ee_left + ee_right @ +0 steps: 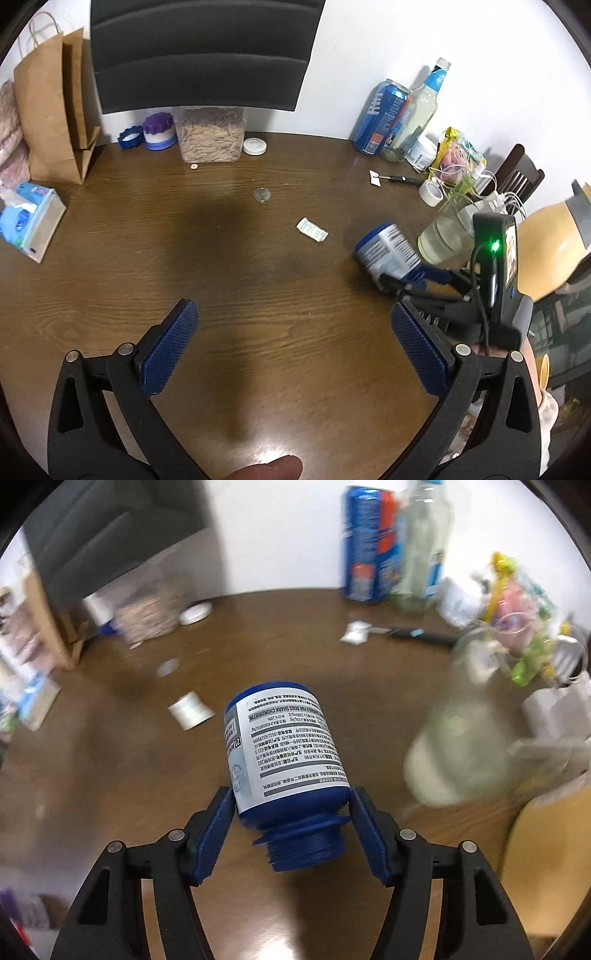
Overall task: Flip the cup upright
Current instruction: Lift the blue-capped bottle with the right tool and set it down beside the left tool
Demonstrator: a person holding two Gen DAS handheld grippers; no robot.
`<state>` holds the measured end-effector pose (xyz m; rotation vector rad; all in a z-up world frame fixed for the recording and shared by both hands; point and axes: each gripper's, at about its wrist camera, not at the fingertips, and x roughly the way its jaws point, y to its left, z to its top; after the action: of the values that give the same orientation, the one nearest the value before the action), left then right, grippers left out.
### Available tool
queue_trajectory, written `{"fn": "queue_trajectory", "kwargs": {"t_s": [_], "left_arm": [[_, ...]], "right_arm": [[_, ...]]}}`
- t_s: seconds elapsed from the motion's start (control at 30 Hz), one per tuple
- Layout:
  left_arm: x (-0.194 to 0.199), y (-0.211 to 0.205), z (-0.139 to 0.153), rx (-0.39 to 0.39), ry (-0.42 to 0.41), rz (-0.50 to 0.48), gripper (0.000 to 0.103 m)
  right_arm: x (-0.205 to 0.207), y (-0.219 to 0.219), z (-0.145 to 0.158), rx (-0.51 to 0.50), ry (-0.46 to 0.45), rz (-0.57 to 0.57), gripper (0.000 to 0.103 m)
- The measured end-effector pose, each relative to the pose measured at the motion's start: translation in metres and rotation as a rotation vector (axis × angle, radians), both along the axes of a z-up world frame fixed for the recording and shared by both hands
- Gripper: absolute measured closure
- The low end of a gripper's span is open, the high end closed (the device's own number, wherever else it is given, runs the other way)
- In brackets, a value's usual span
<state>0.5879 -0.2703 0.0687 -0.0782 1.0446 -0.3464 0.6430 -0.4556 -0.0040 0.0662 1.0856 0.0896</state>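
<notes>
The cup is a blue plastic bottle [288, 760] with a white printed label and no cap, its threaded open neck pointing toward the camera and its base away, tilted over the brown table [110, 775]. My right gripper [291, 805] is shut on its lower body just above the neck. The left wrist view has the same bottle [388, 251] at the right, held by the right gripper [402, 284]. My left gripper [291, 325] hangs open above bare table, holding nothing.
A glass jar of water [443, 236] with a plant stands just right of the bottle. A blue can [380, 118], a glass bottle [417, 114], a tape roll [430, 192] and cables crowd the back right. A paper packet [312, 229] and a small lid [262, 194] lie mid-table. A paper bag [55, 110] stands left.
</notes>
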Motion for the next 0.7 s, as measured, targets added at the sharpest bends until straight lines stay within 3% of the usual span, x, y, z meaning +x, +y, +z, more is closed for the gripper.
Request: {"fn": "queue_trajectory", "kwargs": {"t_s": [0.17,0.3,0.4,0.53,0.7], "left_arm": [[-0.036,0.016,0.020,0.027,-0.035,-0.022,0.000],[-0.097,0.034,0.040,0.045,-0.108,-0.102,0.000],[-0.154,0.056,0.045,0.015,-0.156,-0.169,0.000],[-0.247,0.106,0.034,-0.034,-0.238,-0.212,0.000],[-0.312,0.173,-0.017,-0.069,-0.240,-0.124,0.000]], "right_arm": [[-0.050,0.067,0.002,-0.082,0.031,0.181,0.035],[-0.120,0.118,0.001,-0.135,0.035,0.320,0.035],[-0.167,0.134,0.000,-0.088,0.027,0.352,0.035],[-0.237,0.164,-0.004,0.003,0.003,0.407,0.035],[-0.302,0.222,-0.006,0.017,-0.050,0.494,0.034]]}}
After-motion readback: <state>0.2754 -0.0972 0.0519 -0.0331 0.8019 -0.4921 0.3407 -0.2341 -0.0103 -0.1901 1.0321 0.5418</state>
